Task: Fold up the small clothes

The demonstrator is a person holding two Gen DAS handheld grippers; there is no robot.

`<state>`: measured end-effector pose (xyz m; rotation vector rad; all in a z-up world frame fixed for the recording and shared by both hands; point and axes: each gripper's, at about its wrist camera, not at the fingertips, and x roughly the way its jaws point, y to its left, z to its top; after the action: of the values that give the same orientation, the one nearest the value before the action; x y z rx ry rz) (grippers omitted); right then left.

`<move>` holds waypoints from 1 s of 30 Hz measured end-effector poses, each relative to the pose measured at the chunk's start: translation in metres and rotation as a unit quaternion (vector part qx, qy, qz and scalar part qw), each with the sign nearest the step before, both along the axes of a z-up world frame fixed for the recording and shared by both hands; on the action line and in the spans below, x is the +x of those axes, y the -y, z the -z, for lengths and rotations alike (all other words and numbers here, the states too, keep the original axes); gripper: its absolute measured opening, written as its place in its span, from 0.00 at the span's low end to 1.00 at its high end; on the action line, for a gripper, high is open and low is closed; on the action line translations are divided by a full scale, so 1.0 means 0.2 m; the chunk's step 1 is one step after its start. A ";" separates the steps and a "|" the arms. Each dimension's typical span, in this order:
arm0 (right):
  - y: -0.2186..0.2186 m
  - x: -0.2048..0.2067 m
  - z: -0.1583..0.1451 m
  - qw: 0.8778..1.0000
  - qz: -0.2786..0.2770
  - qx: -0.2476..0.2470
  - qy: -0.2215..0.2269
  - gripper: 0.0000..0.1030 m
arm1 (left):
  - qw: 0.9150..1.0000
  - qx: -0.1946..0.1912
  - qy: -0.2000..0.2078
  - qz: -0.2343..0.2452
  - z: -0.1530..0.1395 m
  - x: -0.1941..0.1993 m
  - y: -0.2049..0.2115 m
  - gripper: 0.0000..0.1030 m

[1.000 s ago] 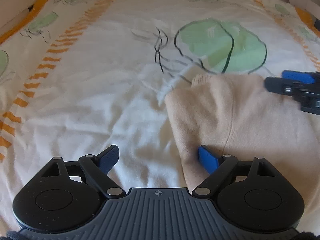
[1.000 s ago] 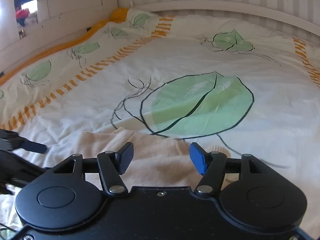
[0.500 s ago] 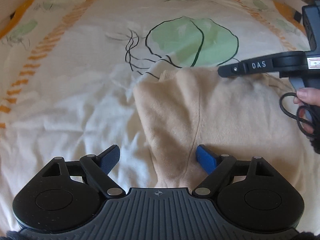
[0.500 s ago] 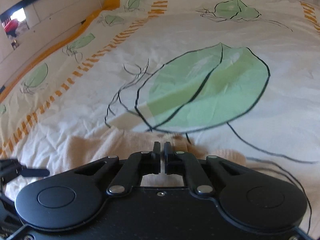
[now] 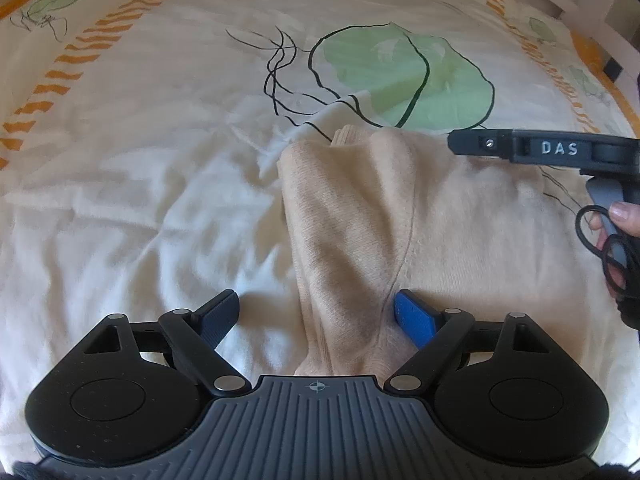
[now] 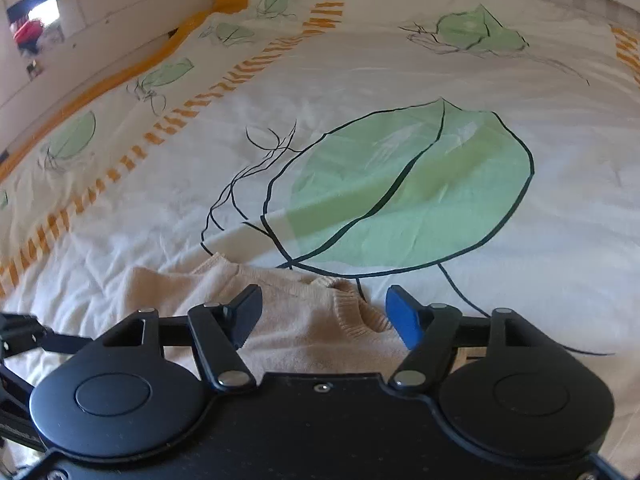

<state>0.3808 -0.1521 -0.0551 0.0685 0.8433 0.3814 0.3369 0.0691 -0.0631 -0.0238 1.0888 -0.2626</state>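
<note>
A beige knit sweater (image 5: 420,224) lies flat on the bed, its left edge folded in along a straight line. My left gripper (image 5: 318,318) hovers open over the near left part of the sweater; its pads press on nothing. The right gripper's body is seen from the side at the sweater's far right (image 5: 532,148), held by a hand (image 5: 624,216). In the right wrist view the right gripper (image 6: 326,314) straddles the ribbed collar (image 6: 352,312) of the sweater (image 6: 304,332); its jaws are opening and the pads do not pinch the knit.
The bedspread (image 5: 160,160) is white with green leaf prints (image 6: 400,192) and orange striped borders (image 6: 100,188). Pale walls and a bed frame (image 6: 120,12) run along the far and left sides. A black cable loop (image 5: 600,240) hangs by the hand.
The right gripper shut half a second ago and stands apart again now, nearer the collar. The left view tilted down a little, so the sweater sits more centred.
</note>
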 end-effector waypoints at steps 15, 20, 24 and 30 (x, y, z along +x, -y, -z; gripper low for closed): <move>-0.15 0.12 0.08 1.000 -0.017 -0.015 -0.011 0.37 | 1.000 0.017 0.007 0.013 -0.01 -0.01 0.03 0.83; 0.06 -0.05 -0.01 0.994 0.055 0.082 0.046 0.84 | 0.999 0.002 0.036 0.004 -0.05 -0.02 -0.02 0.82; 0.29 -0.22 -0.04 0.984 0.109 0.138 0.037 0.89 | 0.996 -0.021 0.076 -0.031 -0.10 -0.04 -0.12 0.82; 0.51 -0.41 0.08 0.971 0.156 0.179 -0.015 0.91 | 0.996 -0.051 0.050 -0.050 -0.07 -0.05 -0.18 0.84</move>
<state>0.2991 -0.2534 -0.0703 0.5374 0.7704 0.2313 0.3265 0.1049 -0.0487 -0.1547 0.9707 -0.2263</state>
